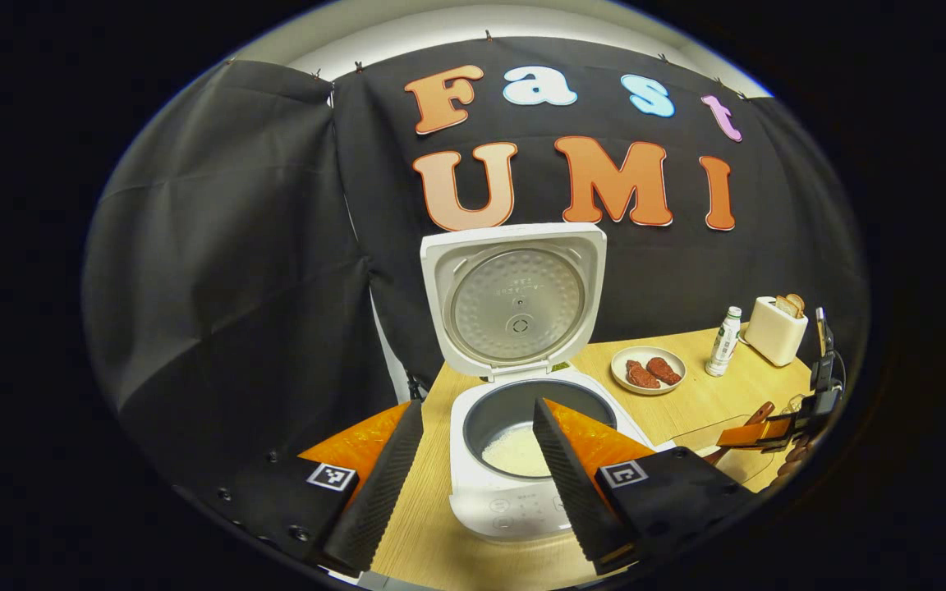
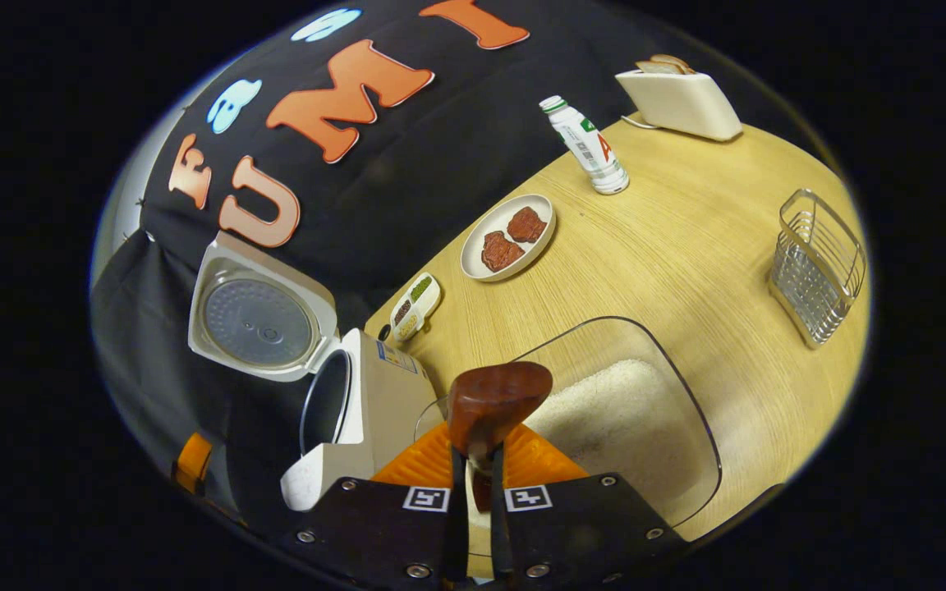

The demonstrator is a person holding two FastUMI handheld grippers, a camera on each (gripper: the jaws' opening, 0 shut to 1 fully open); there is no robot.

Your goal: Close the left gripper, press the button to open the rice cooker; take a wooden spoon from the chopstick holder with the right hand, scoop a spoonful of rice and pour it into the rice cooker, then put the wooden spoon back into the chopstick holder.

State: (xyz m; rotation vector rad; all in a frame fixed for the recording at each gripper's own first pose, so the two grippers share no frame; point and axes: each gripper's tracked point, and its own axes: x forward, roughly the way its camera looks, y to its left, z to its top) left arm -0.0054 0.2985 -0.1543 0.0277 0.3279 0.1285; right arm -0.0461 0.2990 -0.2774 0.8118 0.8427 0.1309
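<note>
The white rice cooker (image 1: 522, 492) stands with its lid (image 1: 514, 300) raised, and white rice (image 1: 514, 451) lies in the bottom of its pot. My left gripper (image 1: 479, 406) is open in front of the cooker, nothing between its fingers. My right gripper (image 2: 477, 451) is shut on the handle of a brown wooden spoon (image 2: 498, 398). The spoon's head hangs over a clear glass bowl (image 2: 686, 386) holding rice (image 2: 621, 414), and I see no rice on the spoon. The cooker (image 2: 374, 402) sits to the left of that bowl. The wire chopstick holder (image 2: 818, 267) stands far right. The right gripper (image 1: 777, 431) also appears off to the right.
On the wooden table (image 2: 686, 238) are a plate with two pieces of meat (image 2: 510, 236), a white bottle (image 2: 588, 148), a toaster with bread (image 2: 674, 94) and a small condiment dish (image 2: 415, 306). The black cloth wall rises close behind the cooker.
</note>
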